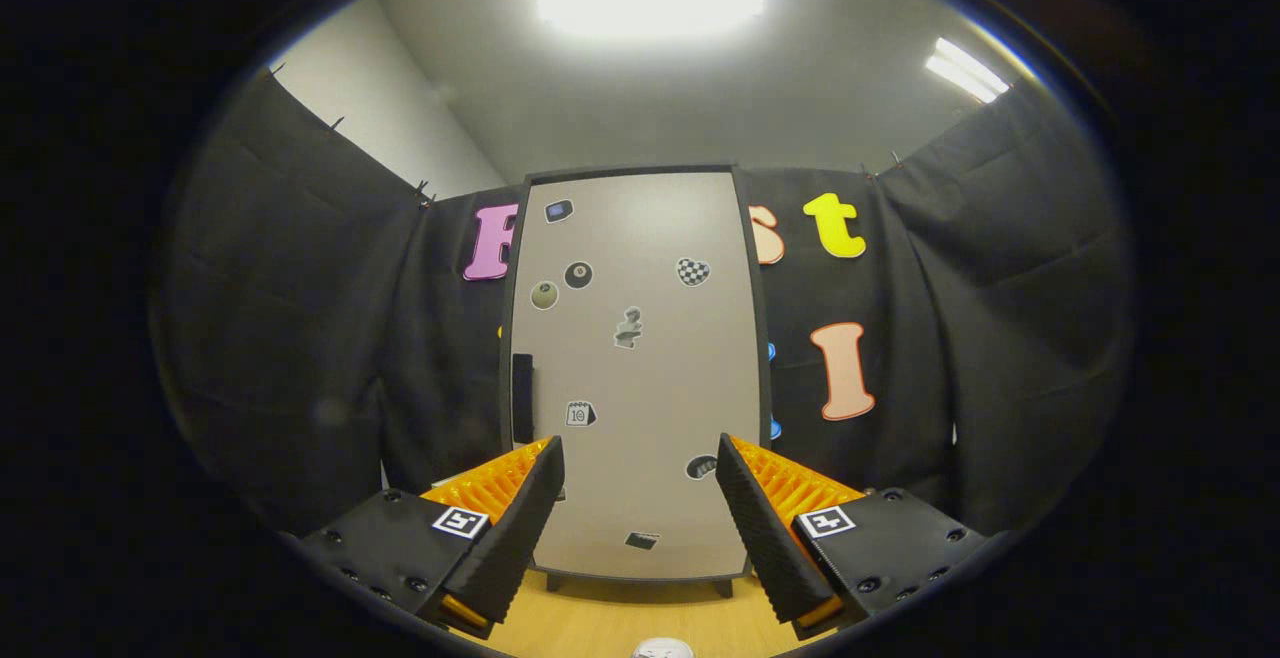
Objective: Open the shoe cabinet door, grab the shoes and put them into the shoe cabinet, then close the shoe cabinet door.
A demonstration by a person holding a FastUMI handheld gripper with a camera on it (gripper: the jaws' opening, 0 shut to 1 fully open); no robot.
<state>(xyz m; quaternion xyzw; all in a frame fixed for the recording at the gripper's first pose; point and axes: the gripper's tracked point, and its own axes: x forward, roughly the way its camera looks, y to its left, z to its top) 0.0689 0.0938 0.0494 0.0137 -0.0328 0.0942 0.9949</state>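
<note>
Facing the closed shoe cabinet door [640, 368], the gripper [635, 508] holds nothing, its fingers spread wide apart. The dark handle [522, 398] sits at the door's left edge; approaching off-line, the fingers may slip off it, I think.

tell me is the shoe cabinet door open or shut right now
Shut. The door lies flush in the cabinet's dark frame, its handle untouched; the claw is open, well short of it.
</note>
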